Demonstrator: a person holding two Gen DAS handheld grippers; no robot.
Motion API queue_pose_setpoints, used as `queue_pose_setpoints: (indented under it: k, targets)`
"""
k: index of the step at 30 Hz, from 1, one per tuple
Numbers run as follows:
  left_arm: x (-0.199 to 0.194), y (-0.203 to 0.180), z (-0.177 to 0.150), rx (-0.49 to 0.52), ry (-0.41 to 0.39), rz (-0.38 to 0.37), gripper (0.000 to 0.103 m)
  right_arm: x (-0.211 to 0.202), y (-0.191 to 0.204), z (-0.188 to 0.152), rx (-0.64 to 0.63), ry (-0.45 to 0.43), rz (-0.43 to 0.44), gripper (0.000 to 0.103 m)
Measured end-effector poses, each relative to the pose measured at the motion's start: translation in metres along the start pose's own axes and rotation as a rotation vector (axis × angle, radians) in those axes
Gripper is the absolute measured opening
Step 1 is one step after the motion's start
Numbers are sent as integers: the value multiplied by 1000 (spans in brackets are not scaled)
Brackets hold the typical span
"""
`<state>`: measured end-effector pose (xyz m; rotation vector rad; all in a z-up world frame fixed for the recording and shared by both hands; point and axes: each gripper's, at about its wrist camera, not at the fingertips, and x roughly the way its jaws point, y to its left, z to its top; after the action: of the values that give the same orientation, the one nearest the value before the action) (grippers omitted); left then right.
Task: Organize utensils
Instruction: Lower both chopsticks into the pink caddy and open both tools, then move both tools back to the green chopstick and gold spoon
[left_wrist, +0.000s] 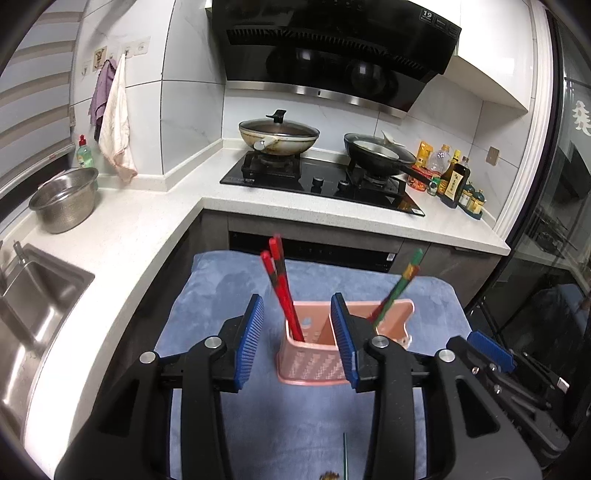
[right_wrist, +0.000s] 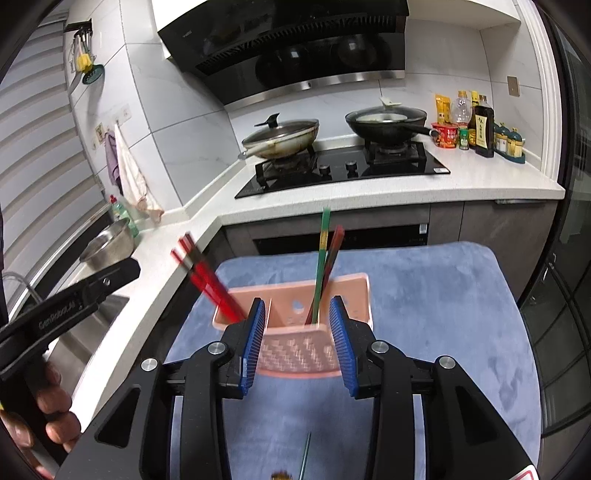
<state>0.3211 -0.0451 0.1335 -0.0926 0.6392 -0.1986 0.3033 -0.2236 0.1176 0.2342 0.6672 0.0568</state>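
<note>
A pink two-compartment utensil holder (left_wrist: 314, 363) (right_wrist: 299, 356) stands on a blue towel (left_wrist: 229, 291) (right_wrist: 424, 295). A pair of red chopsticks (left_wrist: 282, 291) (right_wrist: 210, 284) leans in its left compartment. A green chopstick (left_wrist: 397, 288) (right_wrist: 321, 266) and a dark red one (right_wrist: 332, 254) stand in the right compartment. My left gripper (left_wrist: 298, 314) is open just in front of the holder, nothing pressed between its pads. My right gripper (right_wrist: 298, 312) is open too, over the holder's near wall. A thin green stick (left_wrist: 345, 456) (right_wrist: 306, 456) lies on the towel below the grippers.
White counter (left_wrist: 147, 229) wraps left and behind, with a sink (left_wrist: 33, 295), a steel colander bowl (left_wrist: 64, 199), a hob with two lidded pans (left_wrist: 279, 136) (left_wrist: 376, 151) and bottles (left_wrist: 454, 177). A hand (right_wrist: 55, 413) holds the left gripper's body (right_wrist: 74, 295).
</note>
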Motion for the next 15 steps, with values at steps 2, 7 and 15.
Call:
queue_pose_setpoints:
  k: [2, 7, 15]
  targets:
    - [-4, 1, -11, 1, 12, 4, 36, -6, 3, -14, -21, 10, -16, 36]
    - [-11, 4, -42, 10, 52, 25, 39, -17, 8, -51, -46, 49, -36, 37]
    - [-17, 16, -103, 19, 136, 77, 43, -24, 4, -119, -58, 162, -51, 37]
